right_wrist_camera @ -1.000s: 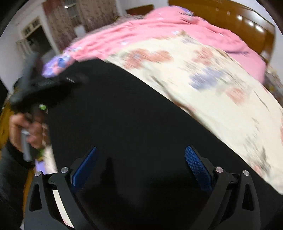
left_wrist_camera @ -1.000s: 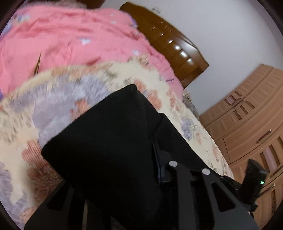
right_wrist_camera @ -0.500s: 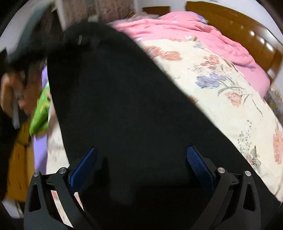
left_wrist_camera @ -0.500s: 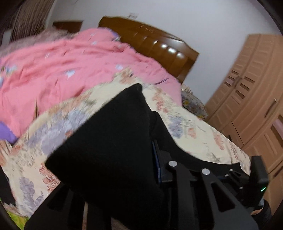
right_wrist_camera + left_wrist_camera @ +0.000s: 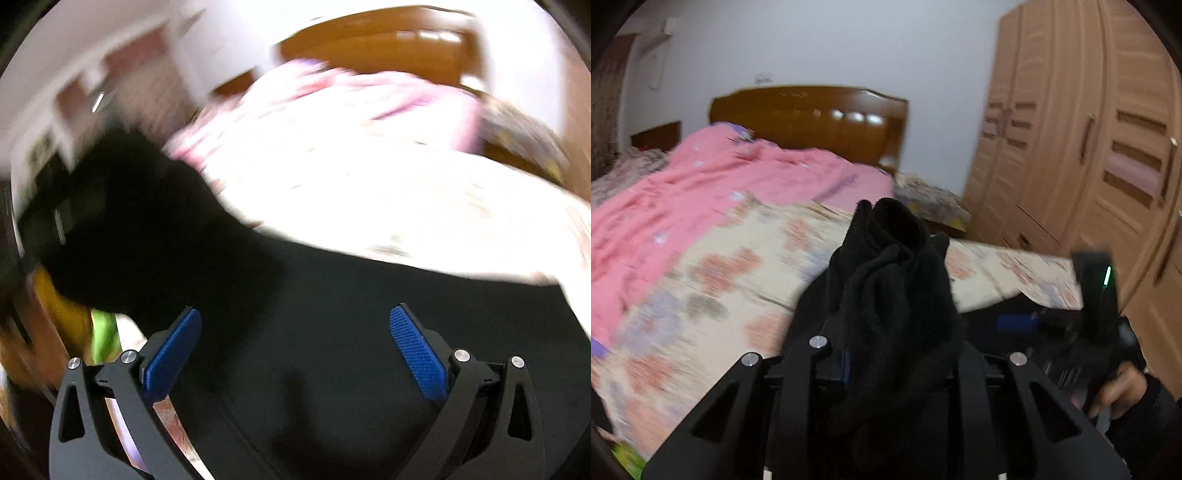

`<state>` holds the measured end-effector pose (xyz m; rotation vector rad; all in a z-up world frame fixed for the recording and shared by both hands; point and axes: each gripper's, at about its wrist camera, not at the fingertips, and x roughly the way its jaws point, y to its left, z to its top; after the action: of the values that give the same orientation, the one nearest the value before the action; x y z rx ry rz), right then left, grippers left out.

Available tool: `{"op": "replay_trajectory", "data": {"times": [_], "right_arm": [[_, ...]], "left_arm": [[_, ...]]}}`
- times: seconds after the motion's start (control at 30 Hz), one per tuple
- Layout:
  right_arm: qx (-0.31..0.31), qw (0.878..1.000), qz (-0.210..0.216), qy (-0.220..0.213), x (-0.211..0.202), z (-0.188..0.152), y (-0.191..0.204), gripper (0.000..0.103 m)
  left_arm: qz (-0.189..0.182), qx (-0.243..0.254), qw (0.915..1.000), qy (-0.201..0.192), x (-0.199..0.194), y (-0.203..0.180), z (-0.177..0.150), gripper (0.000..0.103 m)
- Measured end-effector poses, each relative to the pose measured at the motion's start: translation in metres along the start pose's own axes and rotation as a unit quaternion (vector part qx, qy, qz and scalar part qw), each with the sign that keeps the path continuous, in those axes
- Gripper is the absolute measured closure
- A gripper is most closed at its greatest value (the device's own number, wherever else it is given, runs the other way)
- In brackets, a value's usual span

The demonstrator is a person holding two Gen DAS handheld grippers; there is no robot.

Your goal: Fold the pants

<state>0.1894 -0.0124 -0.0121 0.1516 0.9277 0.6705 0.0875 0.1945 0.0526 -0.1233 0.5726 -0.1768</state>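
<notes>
The black pants (image 5: 894,288) rise as a bunched clump from between the fingers of my left gripper (image 5: 897,365), whose jaws are closing on the cloth and pinch it. From there the pants trail right, towards my right gripper (image 5: 1015,321) and the hand (image 5: 1119,387) holding it. In the right wrist view the pants (image 5: 295,295) spread dark across the lower frame. My right gripper (image 5: 295,350) stands open, its blue pads (image 5: 173,354) wide apart, with the cloth lying beyond and under them. That view is heavily blurred.
A bed with a floral sheet (image 5: 720,277) and a pink quilt (image 5: 701,184) fills the left. Its wooden headboard (image 5: 812,118) stands against the white wall. A tall wooden wardrobe (image 5: 1089,166) lines the right side.
Both grippers have risen and swung with the pants. The left view now shows the headboard and wardrobe upright. The cloth in the left gripper has bunched into a narrower clump.
</notes>
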Motion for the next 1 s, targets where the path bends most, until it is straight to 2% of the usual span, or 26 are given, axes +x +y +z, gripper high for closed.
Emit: {"op": "replay_trajectory", "data": {"times": [0.07,0.17,0.23,0.27,0.3,0.33,0.37,0.43,0.47,0.53,0.6,0.7,0.77,0.8,0.9,0.93,1.0], "right_arm": [[0.041,0.999,-0.013,-0.023,-0.031,-0.012,-0.031,0.005],[0.073,0.996,-0.033,-0.033,-0.056,-0.029,-0.059,0.005],[0.091,0.994,-0.044,-0.032,-0.068,-0.044,-0.072,0.005],[0.099,0.994,-0.047,-0.03,-0.072,-0.05,-0.077,0.005],[0.108,0.992,-0.051,-0.028,-0.077,-0.058,-0.085,0.005],[0.113,0.992,-0.052,-0.026,-0.08,-0.063,-0.09,0.005],[0.117,0.992,-0.049,-0.025,-0.082,-0.064,-0.097,0.005],[0.123,0.991,-0.039,-0.024,-0.087,-0.073,-0.095,0.005],[0.125,0.991,-0.034,-0.024,-0.085,-0.072,-0.099,0.005],[0.137,0.99,-0.016,-0.018,-0.078,-0.071,-0.102,0.005],[0.148,0.989,0.011,-0.003,-0.067,-0.07,-0.098,0.005],[0.135,0.989,0.057,0.028,-0.046,-0.07,-0.076,0.005],[0.122,0.989,0.069,0.046,-0.034,-0.07,-0.06,0.005],[0.11,0.99,0.07,0.05,-0.029,-0.069,-0.049,0.006],[0.058,0.997,0.039,0.023,-0.035,-0.063,-0.022,0.021],[0.042,0.998,0.04,0.016,-0.039,-0.06,-0.014,0.025],[0.026,0.998,0.054,0.014,-0.044,-0.058,-0.001,0.026]], "left_arm": [[0.007,0.027,0.9995,0.012,0.024,-0.042,-0.023,0.082],[0.026,0.064,0.997,0.035,0.056,-0.085,-0.052,0.082],[0.039,0.11,0.9903,0.075,0.089,-0.112,-0.076,0.077],[0.034,0.12,0.9879,0.092,0.1,-0.119,-0.086,0.066],[0.028,0.128,0.988,0.081,0.099,-0.124,-0.091,0.054],[0.017,0.136,0.9875,0.078,0.098,-0.126,-0.095,0.018],[-0.003,0.141,0.9864,0.084,0.097,-0.13,-0.096,0.003],[-0.08,0.158,0.9817,0.072,0.075,-0.136,-0.098,0.002],[-0.096,0.165,0.9796,0.064,0.065,-0.135,-0.099,0.002],[-0.096,0.168,0.9805,0.036,0.037,-0.124,-0.097,0.002],[-0.094,0.13,0.987,0.007,0.005,-0.1,-0.094,0.002],[-0.033,0.052,0.9978,-0.021,-0.026,-0.043,-0.093,0.002],[0.033,0.01,0.9992,-0.019,-0.031,-0.006,-0.098,0.002],[0.072,-0.015,0.9973,-0.006,-0.03,0.015,-0.102,0.002],[0.101,-0.037,0.9942,-0.001,-0.034,0.042,-0.108,0.002],[0.108,-0.036,0.9934,-0.007,-0.036,0.044,-0.11,0.002],[0.099,-0.032,0.9945,-0.011,-0.036,0.04,-0.111,0.002]]}}
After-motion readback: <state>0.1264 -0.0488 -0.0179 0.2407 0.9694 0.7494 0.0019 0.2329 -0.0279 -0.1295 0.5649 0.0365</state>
